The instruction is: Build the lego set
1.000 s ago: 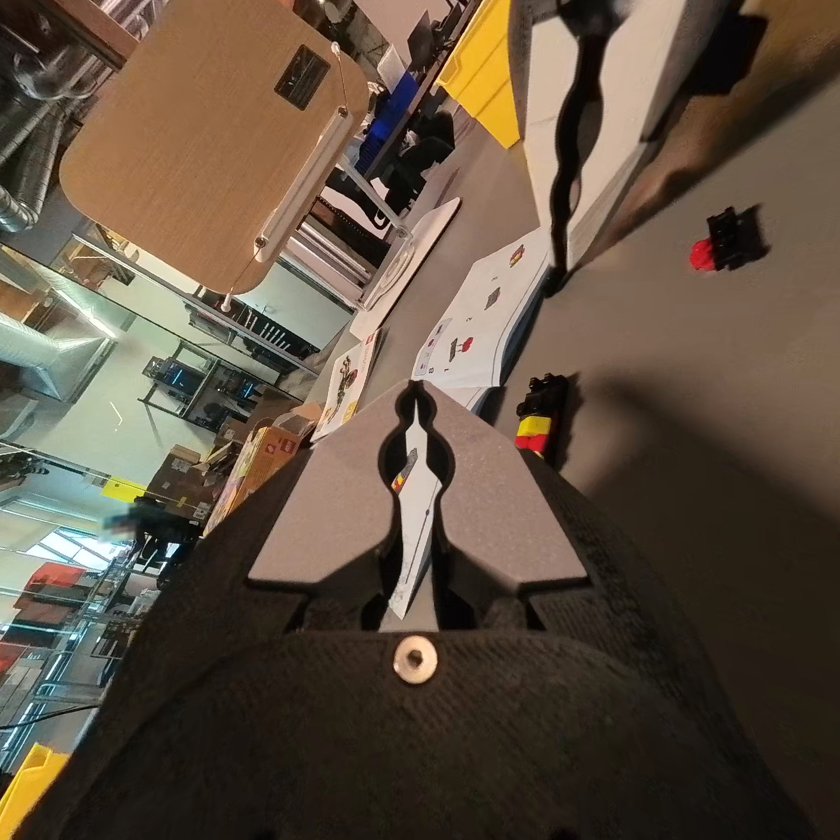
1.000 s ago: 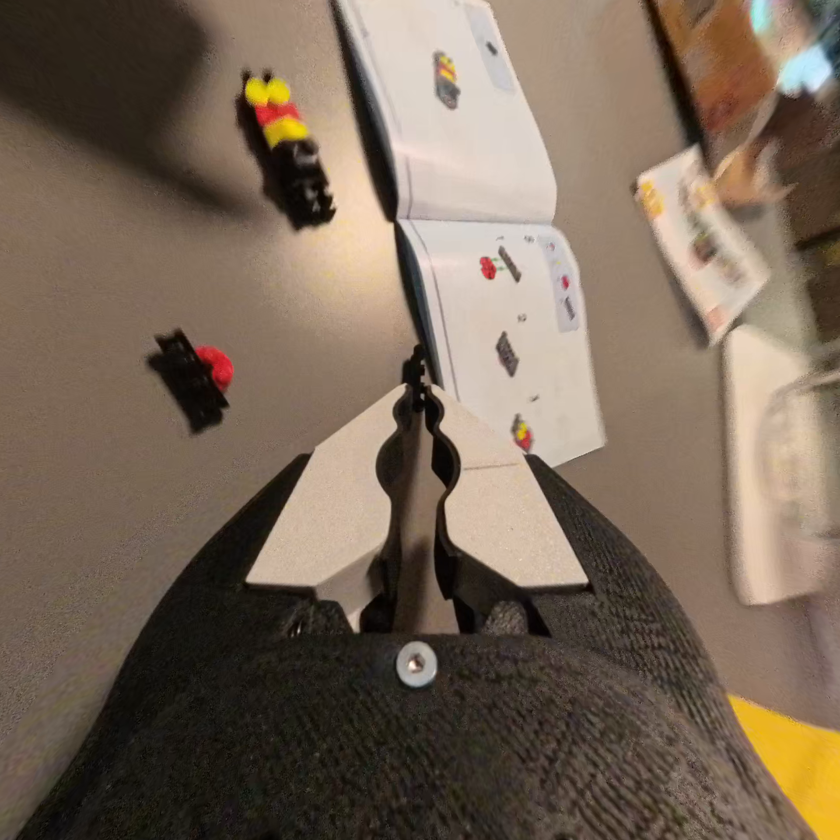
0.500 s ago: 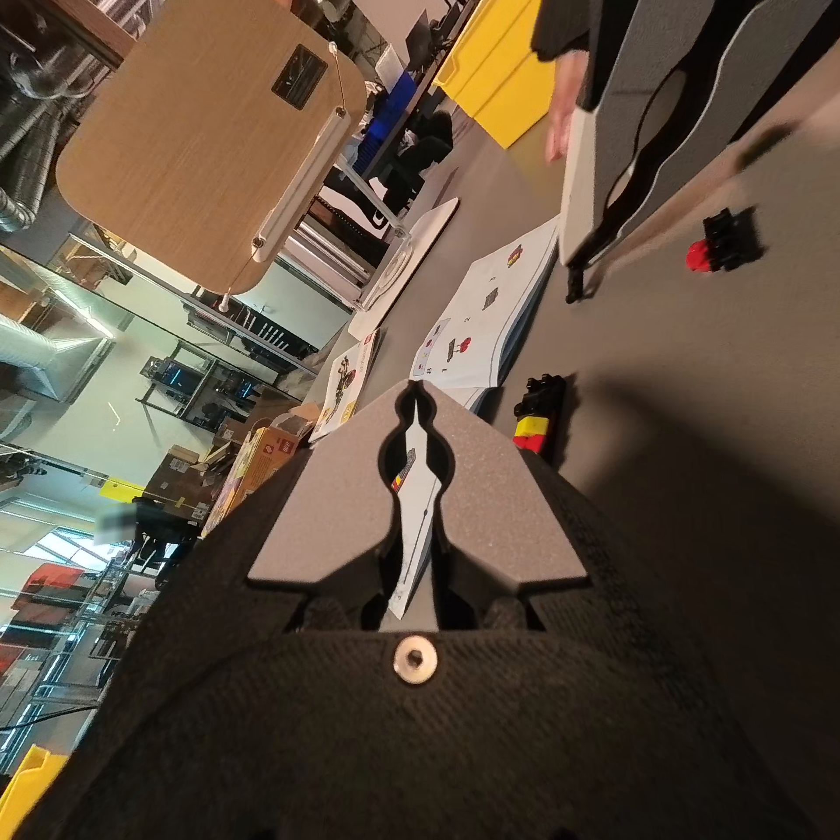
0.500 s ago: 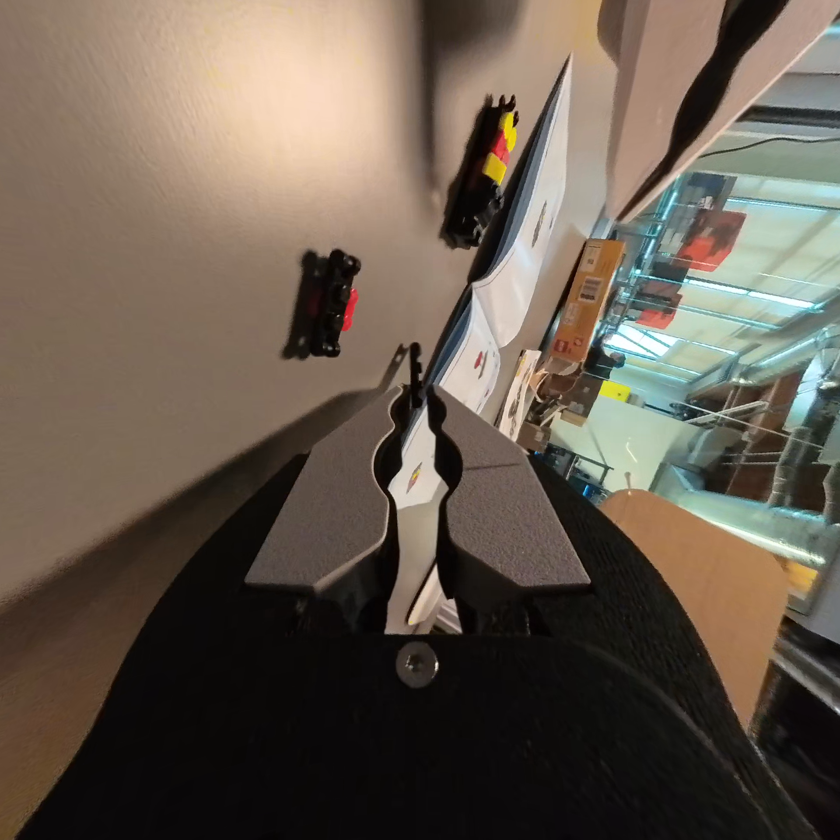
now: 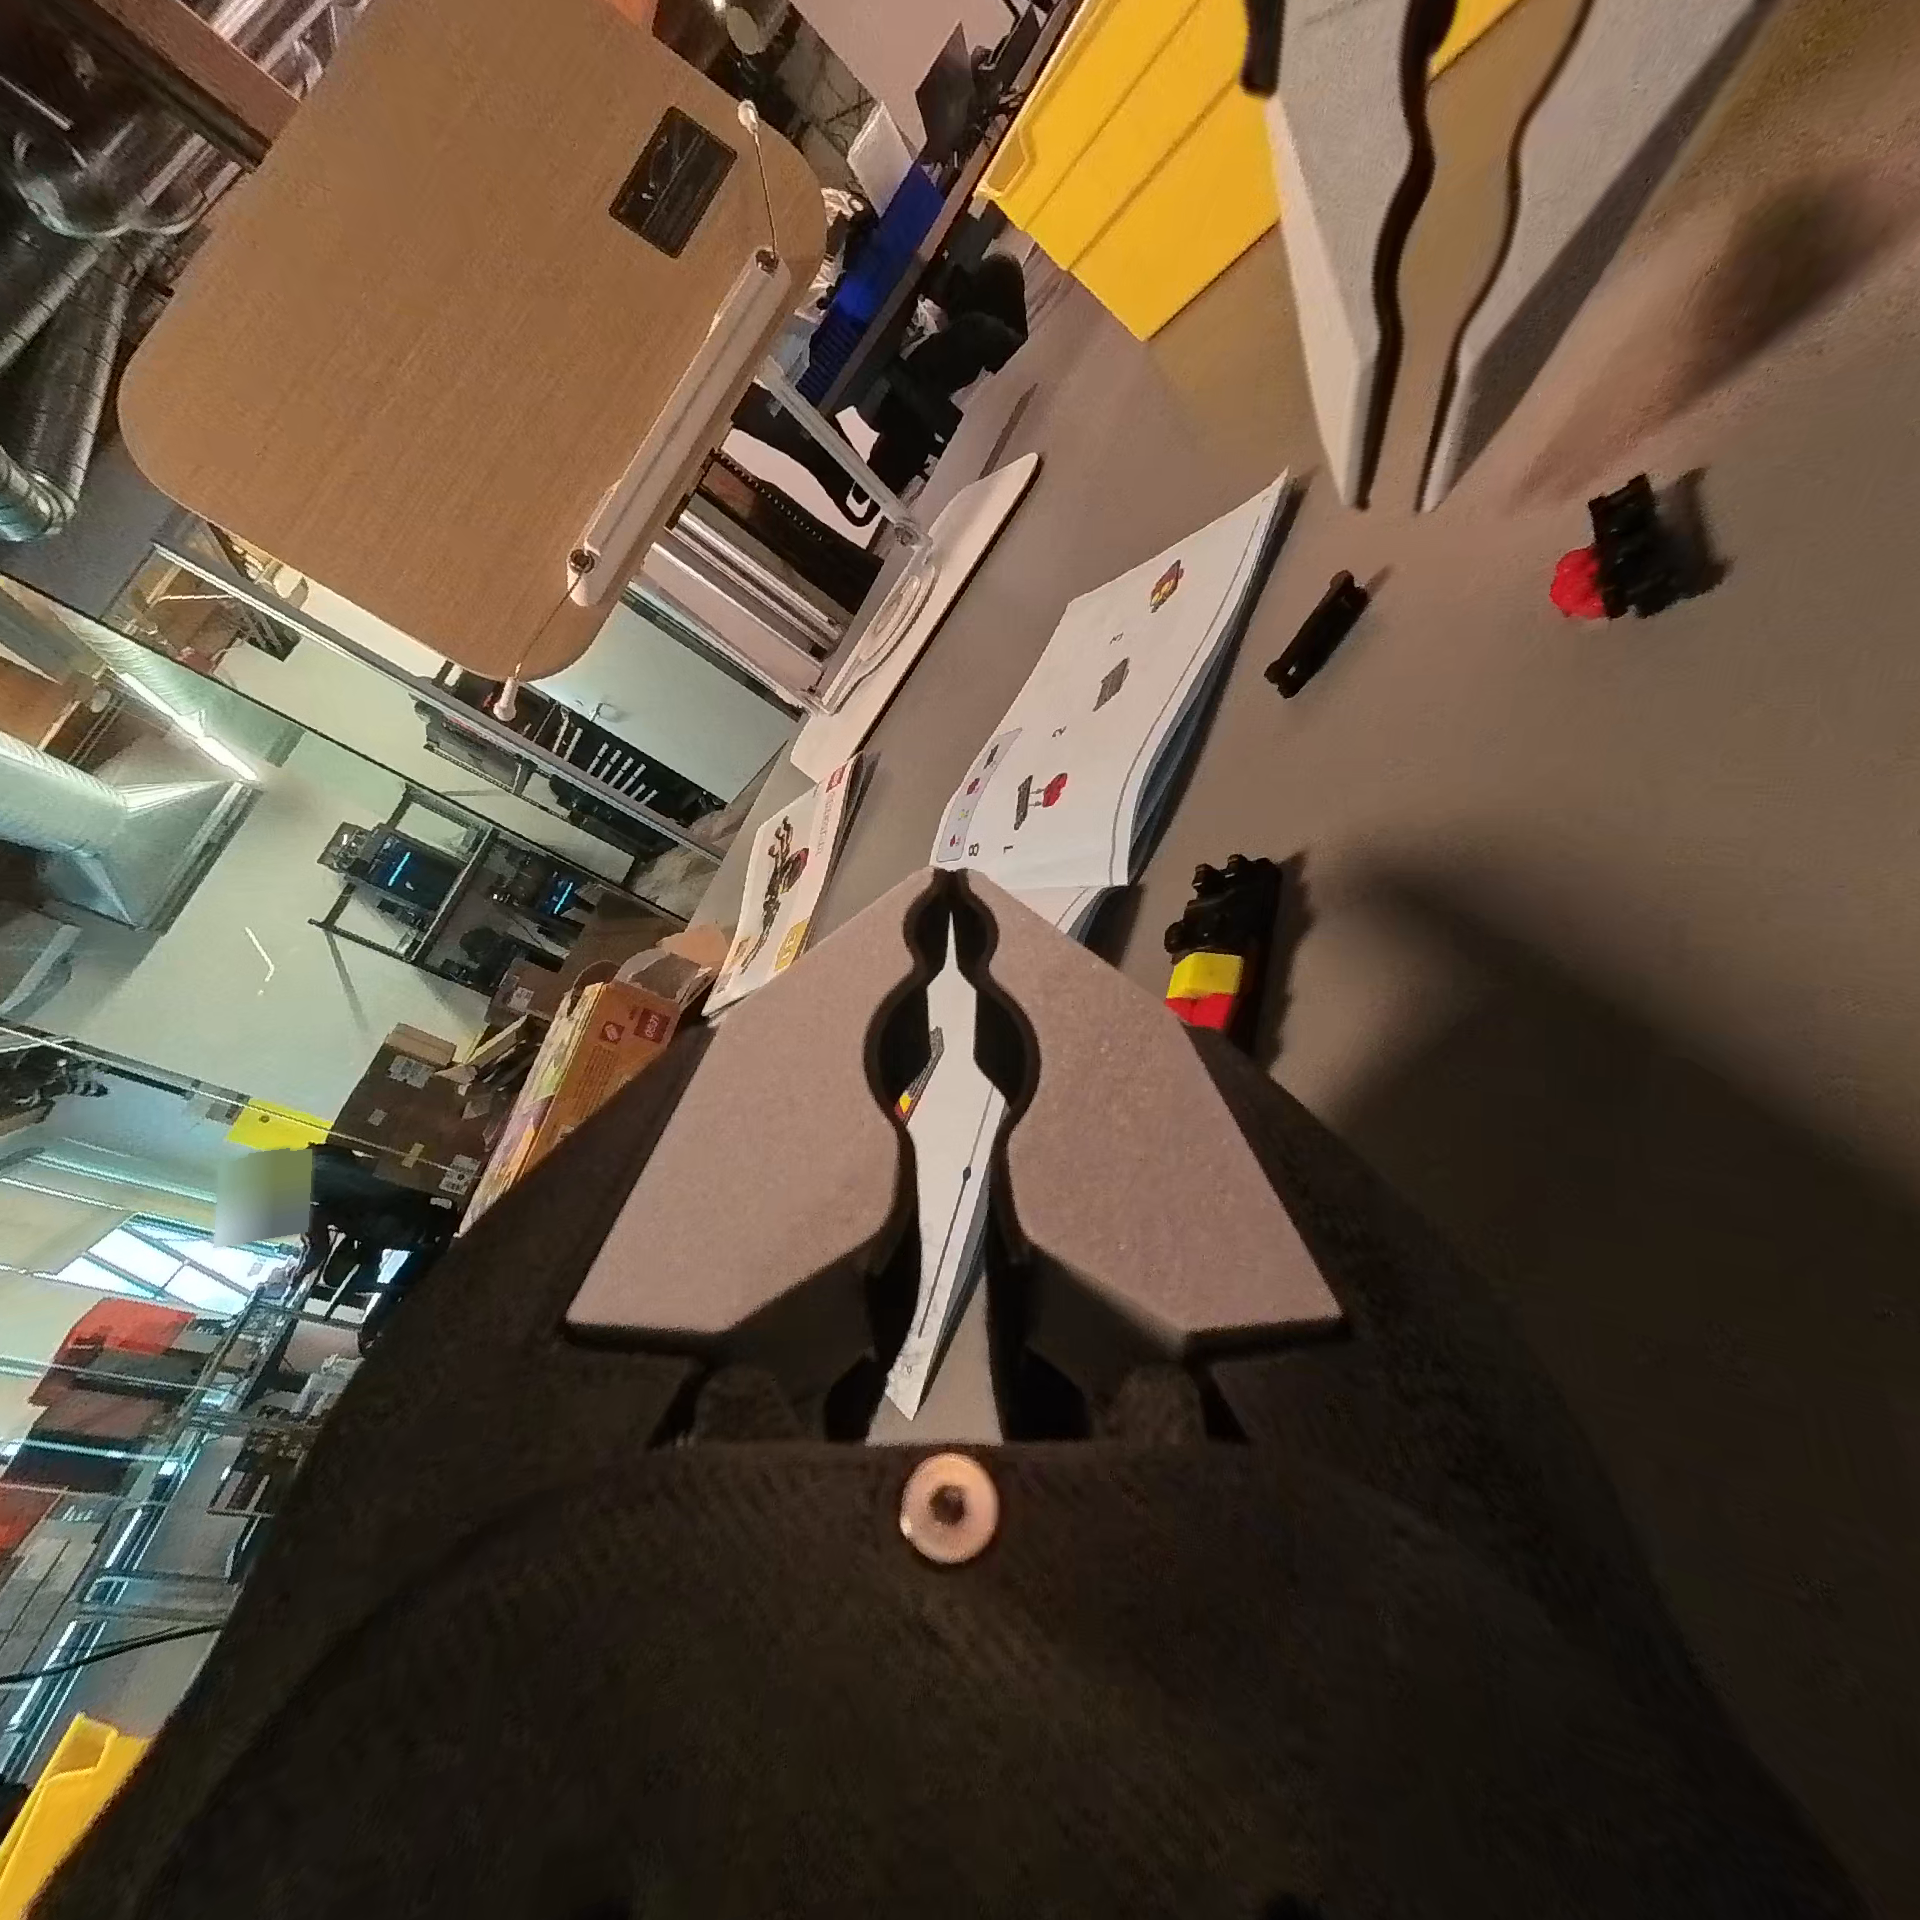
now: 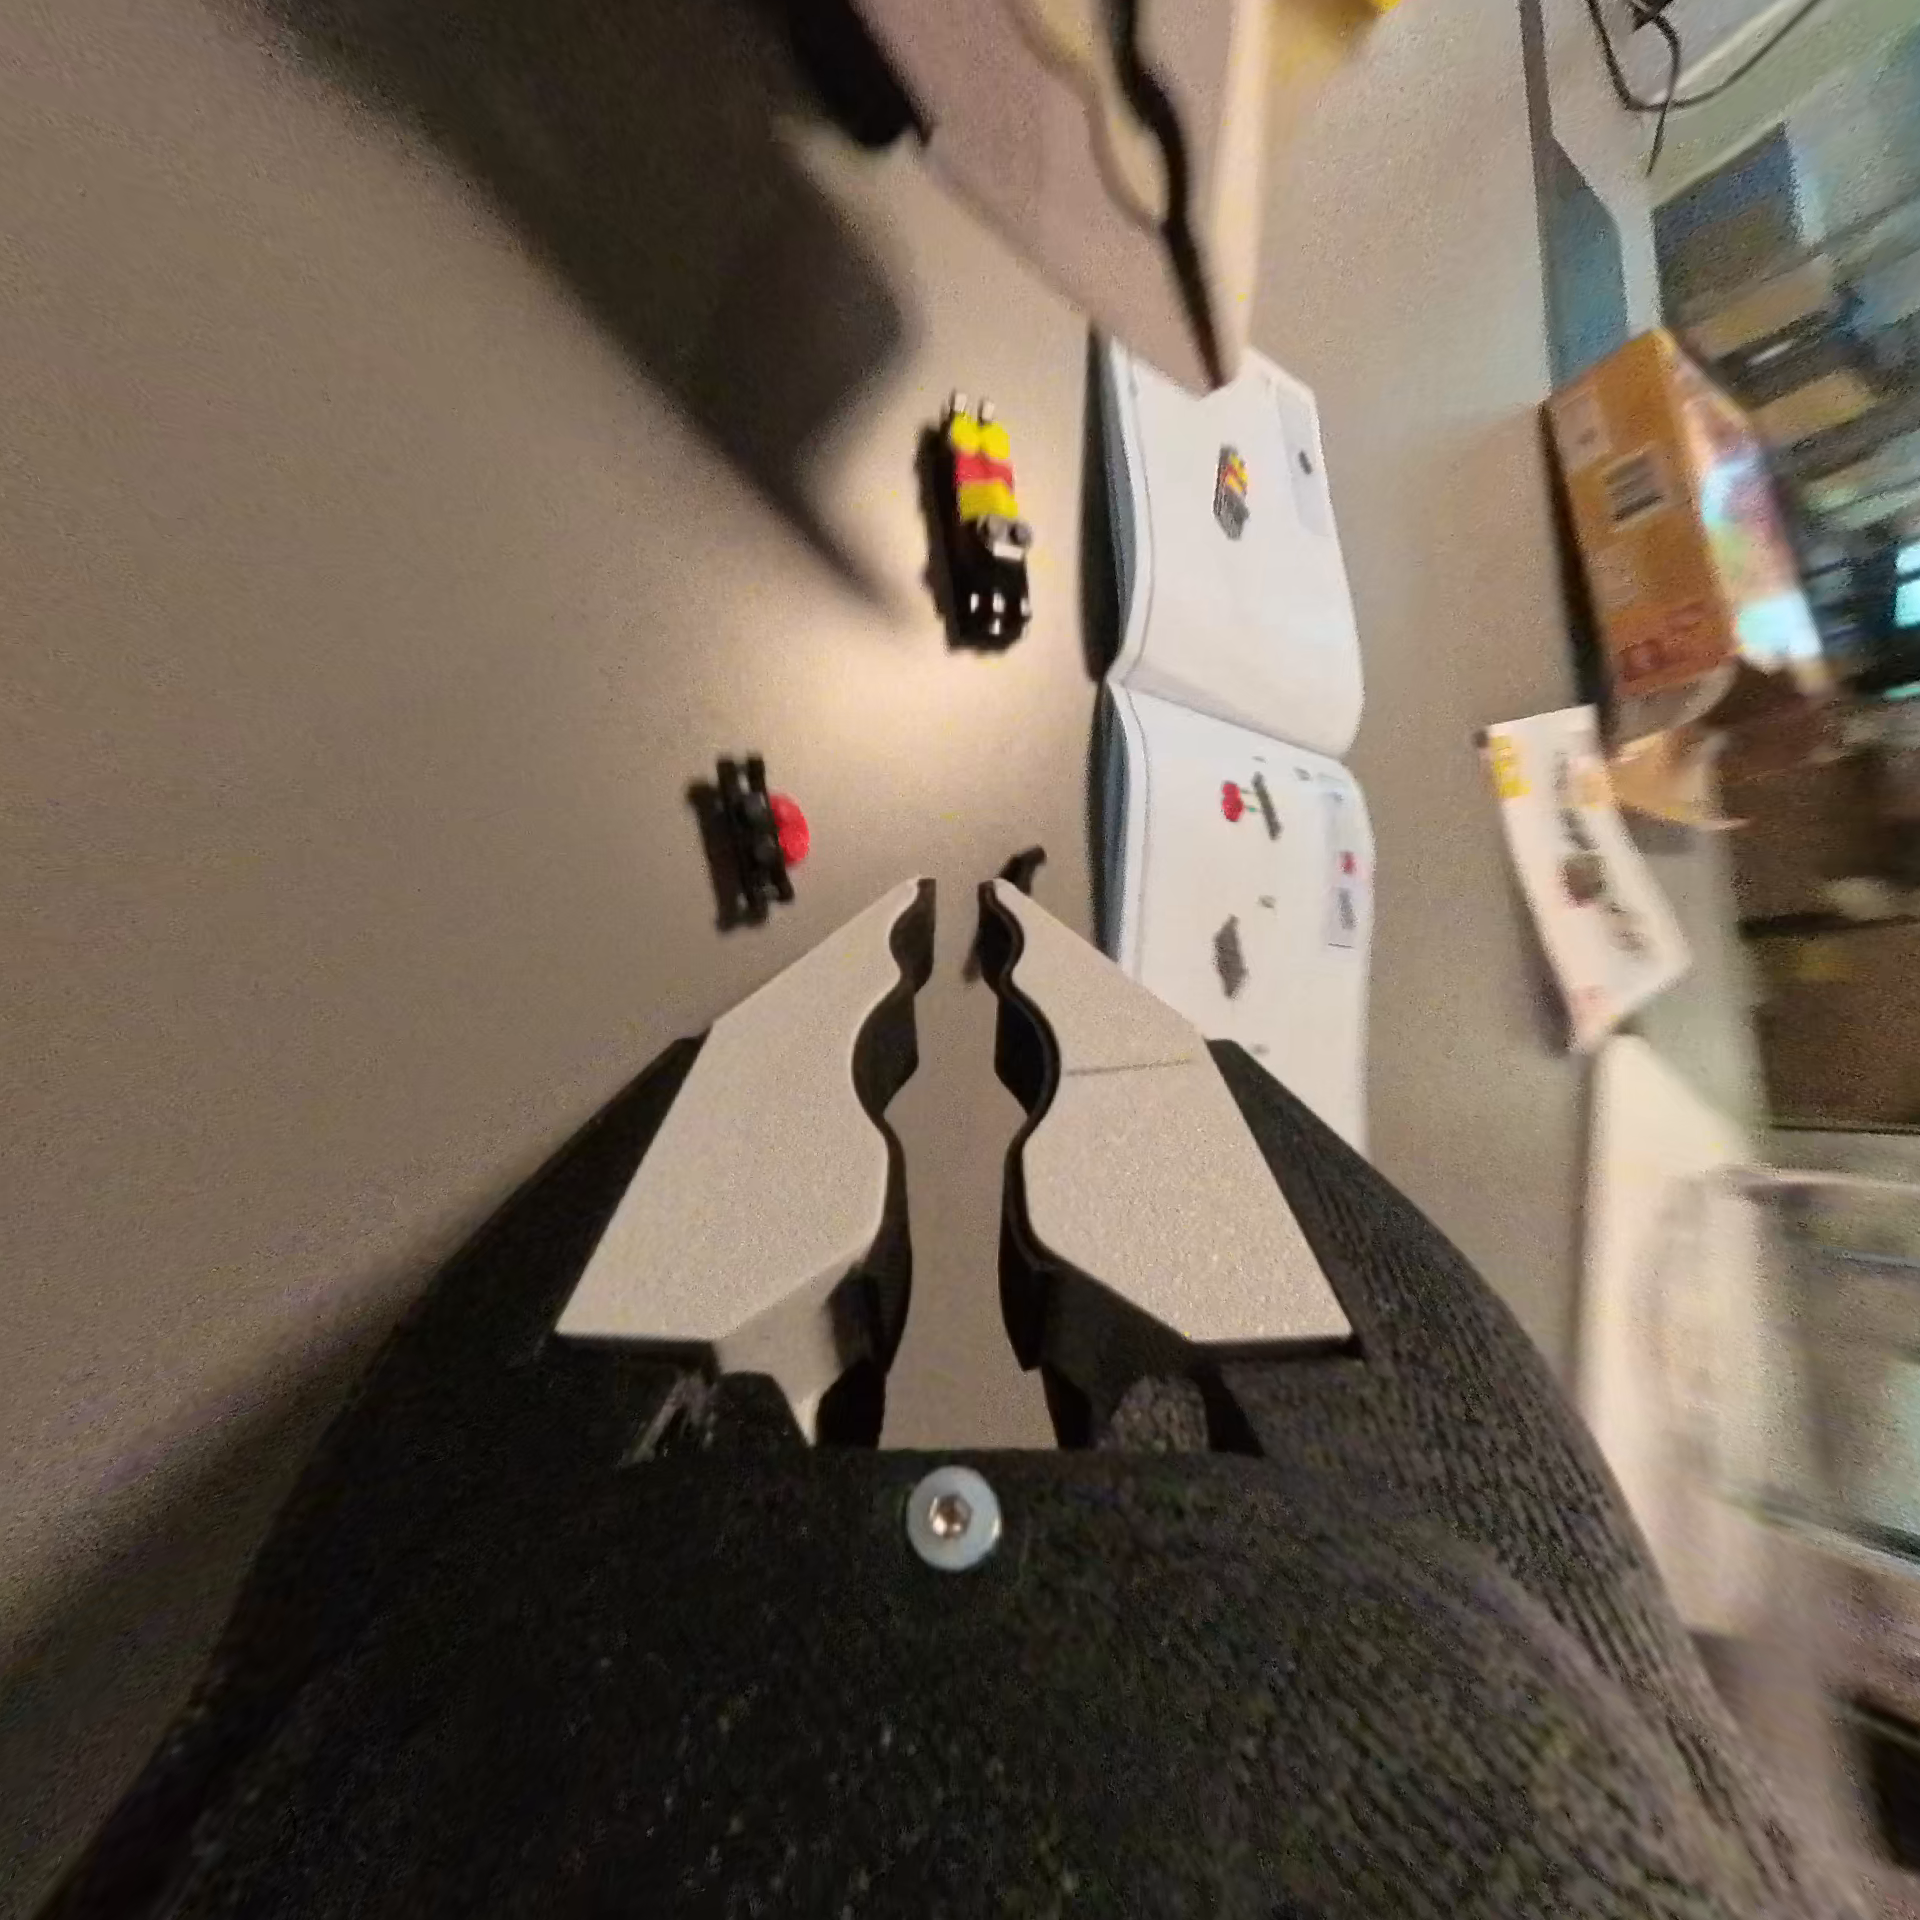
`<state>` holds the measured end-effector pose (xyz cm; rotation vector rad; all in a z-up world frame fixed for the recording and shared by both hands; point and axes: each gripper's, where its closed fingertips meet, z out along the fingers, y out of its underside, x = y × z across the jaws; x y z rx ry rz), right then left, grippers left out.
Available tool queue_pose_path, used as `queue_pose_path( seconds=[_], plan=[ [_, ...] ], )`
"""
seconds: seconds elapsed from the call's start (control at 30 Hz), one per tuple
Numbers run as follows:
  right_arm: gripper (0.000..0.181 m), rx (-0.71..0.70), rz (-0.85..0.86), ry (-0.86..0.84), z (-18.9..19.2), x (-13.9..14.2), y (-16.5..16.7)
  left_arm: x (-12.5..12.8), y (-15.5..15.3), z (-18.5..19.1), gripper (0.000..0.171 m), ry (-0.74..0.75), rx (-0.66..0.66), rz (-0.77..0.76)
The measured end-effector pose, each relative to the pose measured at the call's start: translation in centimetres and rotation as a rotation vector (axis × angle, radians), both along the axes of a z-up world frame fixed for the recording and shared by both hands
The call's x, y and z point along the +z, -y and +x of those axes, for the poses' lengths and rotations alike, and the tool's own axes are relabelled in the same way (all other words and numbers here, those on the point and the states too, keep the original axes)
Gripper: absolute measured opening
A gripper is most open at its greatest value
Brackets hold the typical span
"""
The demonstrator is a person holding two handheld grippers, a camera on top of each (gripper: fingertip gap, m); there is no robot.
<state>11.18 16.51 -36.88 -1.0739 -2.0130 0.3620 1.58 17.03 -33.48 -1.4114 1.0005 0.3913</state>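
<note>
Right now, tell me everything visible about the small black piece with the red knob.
The black-and-red piece is a short stack of black plastic plates with studs along the edges and a round red part fixed to one side. It lies alone on the grey table, touching no other brick, between the open instruction booklet and bare tabletop. The right gripper is near it, jaws slightly apart, not touching. The left wrist view shows it too.

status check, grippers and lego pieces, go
Left gripper shut, empty. Right gripper open, small black piece lying on the table just beyond its tips. Black-and-red assembly and black-yellow-red assembly lie apart beside the open manual. Nothing blocking.
</note>
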Motion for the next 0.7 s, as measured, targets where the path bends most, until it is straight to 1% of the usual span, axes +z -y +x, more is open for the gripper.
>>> queue_pose_path(
  seconds=[0.07, 0.17, 0.2, 0.27, 0.3, 0.37, 0.4, 0.47, 0.5, 0.57, 0.63, 0.7],
  plan=[
    [0.008, -0.075, -0.173, -0.048, -0.5, 0.2, -0.4, 0.0, 0.0, 0.0, 0.000, 0.000, -0.002, -0.002],
    [0.016, -0.259, -0.351, -0.017, -0.5, -1.6, -2.6, -0.1, 0.1, 0.1, 0.000, -0.003, -0.006, -0.003],
    [0.018, -0.283, -0.428, -0.007, -0.5, -2.1, -2.7, -0.1, 0.1, 0.1, 0.000, -0.003, -0.008, -0.003],
    [0.016, -0.296, -0.563, -0.040, -0.9, -1.9, -2.6, -0.1, 0.1, 0.2, 0.000, -0.002, -0.012, -0.004],
    [0.015, -0.297, -0.593, -0.047, -0.9, -1.9, -2.6, -0.1, 0.2, 0.3, 0.000, -0.001, -0.016, -0.005],
    [0.008, -0.280, -0.570, -0.039, -0.7, -2.0, -2.6, -0.1, 0.2, 0.4, 0.000, -0.002, -0.022, -0.006],
    [0.003, -0.262, -0.523, -0.028, -0.7, -2.2, -2.6, -0.1, 0.3, 0.4, 0.000, -0.002, -0.024, -0.006],
    [0.003, -0.220, -0.346, -0.045, -0.9, -1.9, -2.9, 0.0, 0.4, 0.6, 0.000, 0.015, -0.033, -0.012],
    [0.003, -0.172, -0.214, -0.068, -1.2, -1.4, -2.9, 0.1, 0.6, 0.9, 0.000, 0.046, -0.045, -0.024],
    [0.002, -0.030, 0.104, -0.150, -2.1, 0.0, -2.1, 0.6, 1.3, 2.1, 0.000, 0.155, -0.108, -0.092],
    [0.003, 0.081, 0.388, -0.219, -2.8, 1.4, -1.0, 0.9, 2.3, 3.5, 0.012, 0.286, -0.186, -0.215],
    [0.003, 0.150, 0.577, -0.259, -3.4, 2.2, 0.0, 0.7, 2.8, 4.3, 0.029, 0.404, -0.210, -0.353]
  ],
)
